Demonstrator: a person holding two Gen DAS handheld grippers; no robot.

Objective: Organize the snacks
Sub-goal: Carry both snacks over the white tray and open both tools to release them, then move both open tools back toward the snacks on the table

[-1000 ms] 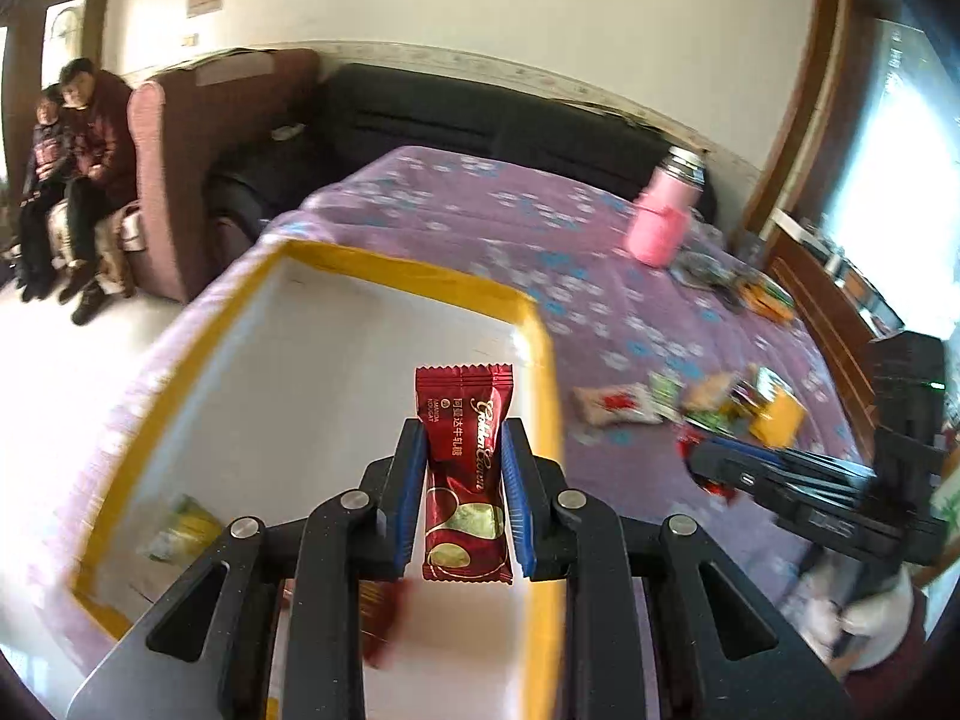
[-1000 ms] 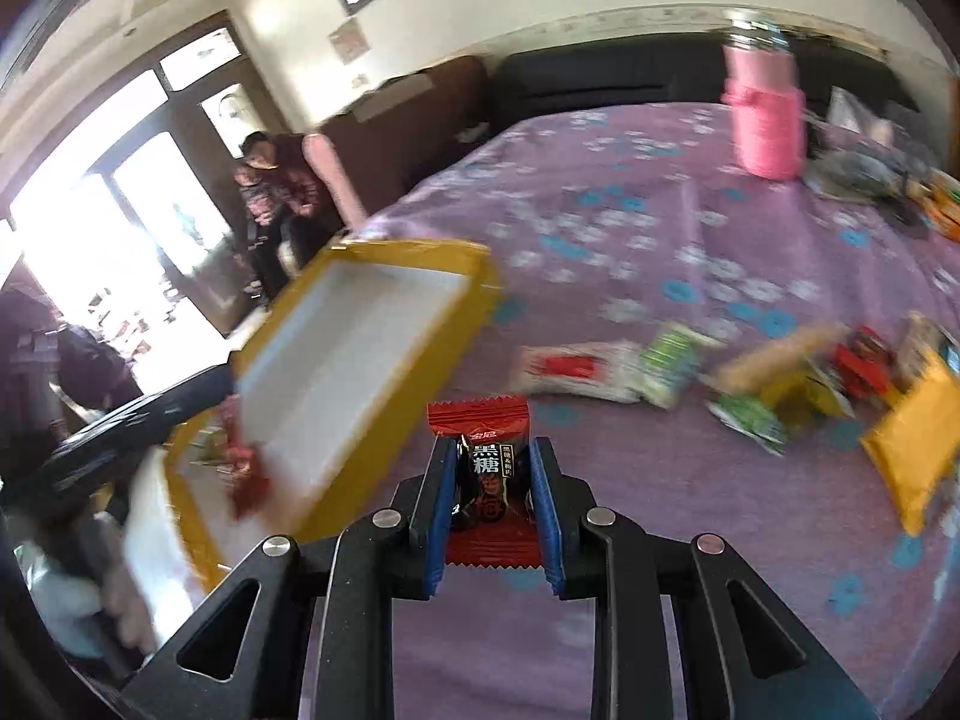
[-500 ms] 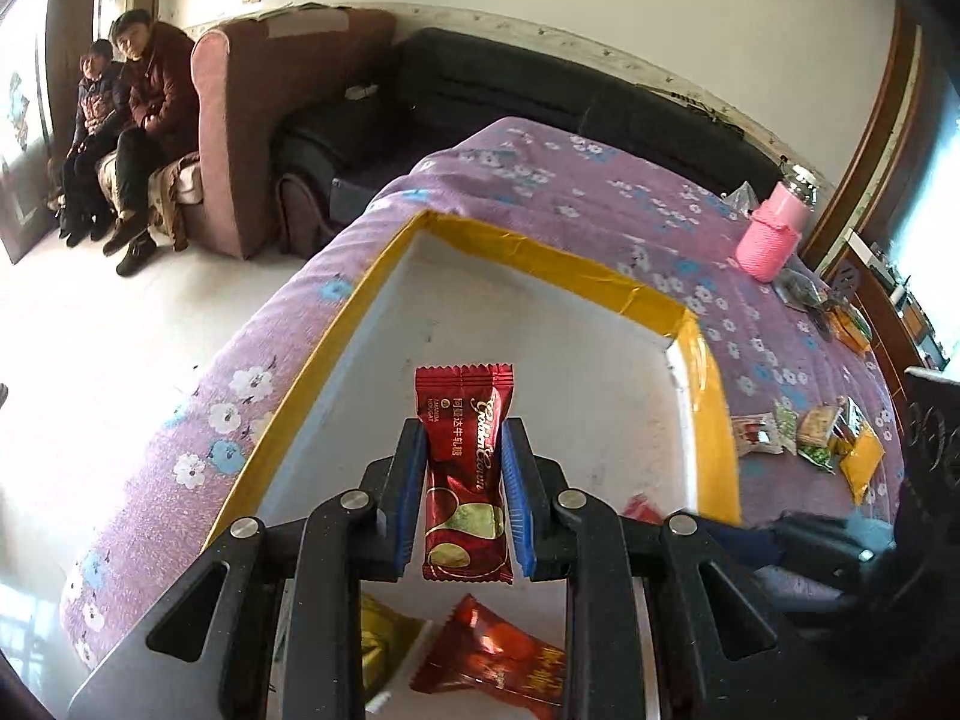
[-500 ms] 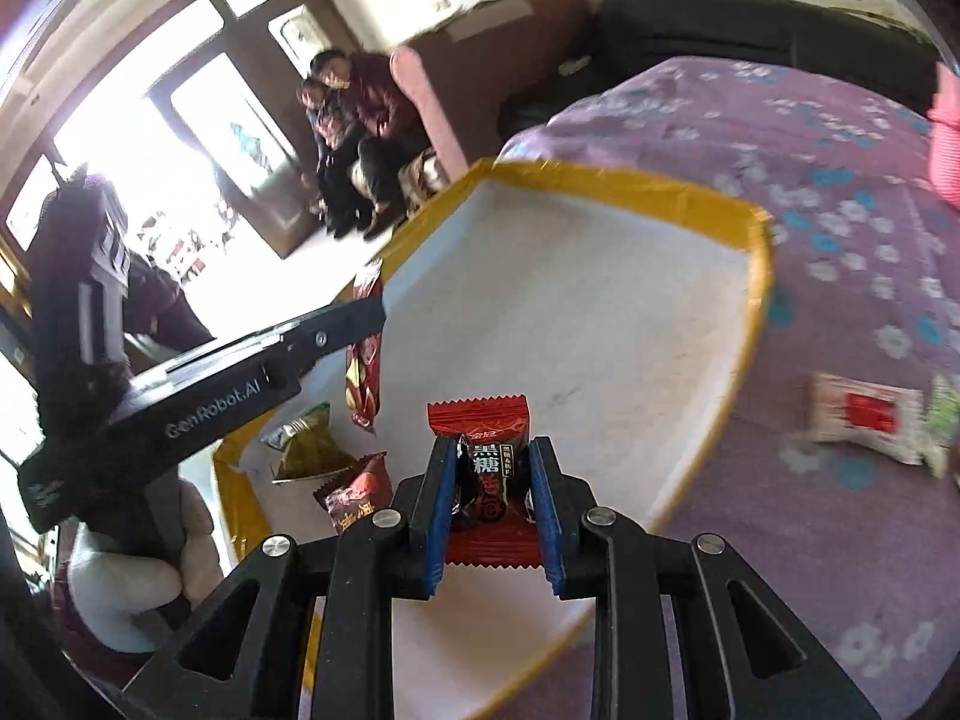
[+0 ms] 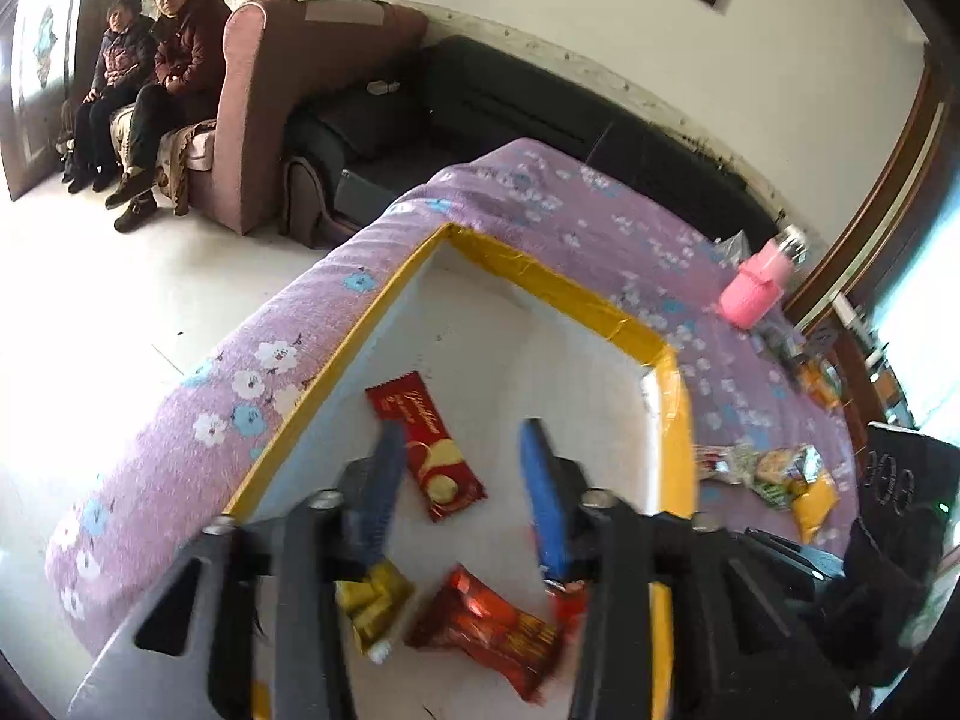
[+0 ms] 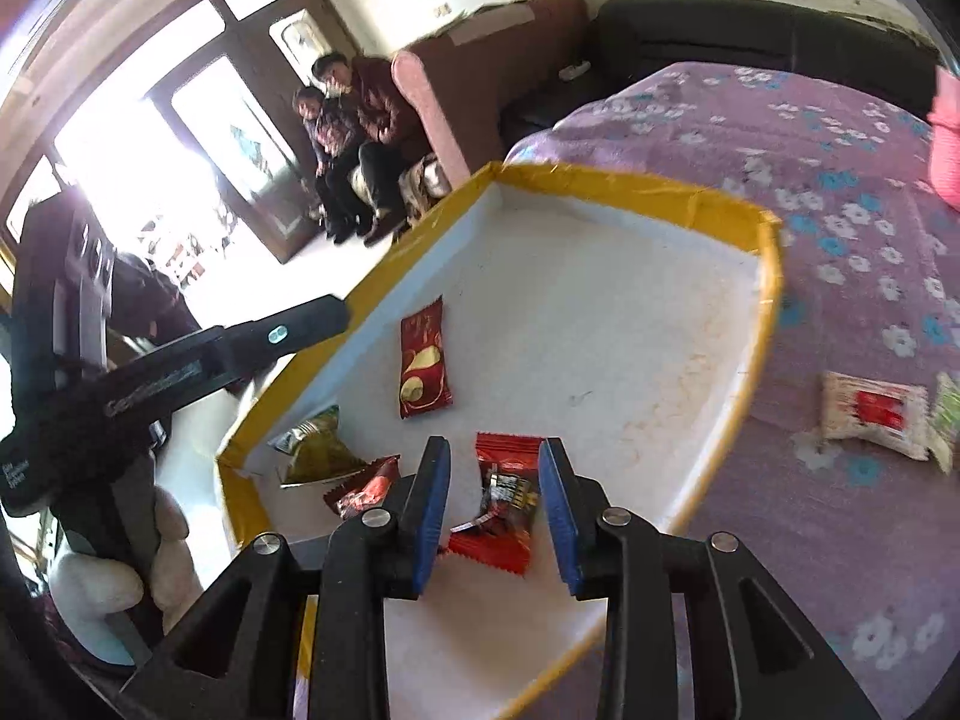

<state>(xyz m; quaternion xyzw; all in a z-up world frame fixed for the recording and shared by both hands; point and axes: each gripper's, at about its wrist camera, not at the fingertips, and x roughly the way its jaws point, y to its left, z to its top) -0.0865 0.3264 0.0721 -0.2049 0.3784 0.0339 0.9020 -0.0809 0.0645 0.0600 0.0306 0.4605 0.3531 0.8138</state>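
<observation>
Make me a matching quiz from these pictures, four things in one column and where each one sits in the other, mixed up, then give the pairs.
Things:
1. long red wafer pack
2. red candy
3. pink bottle
4. white packet

Places:
A. standing at the far end of the purple cloth
B. between the right hand-held gripper pads
C. lying on the cloth outside the tray
D. mid-tray, near its left wall

Pairs: 1-D, 2-B, 3-A, 4-C

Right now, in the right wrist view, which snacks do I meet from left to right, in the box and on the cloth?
Green packet → dark red packet → long red bar → red candy → white packet on the cloth.
</observation>
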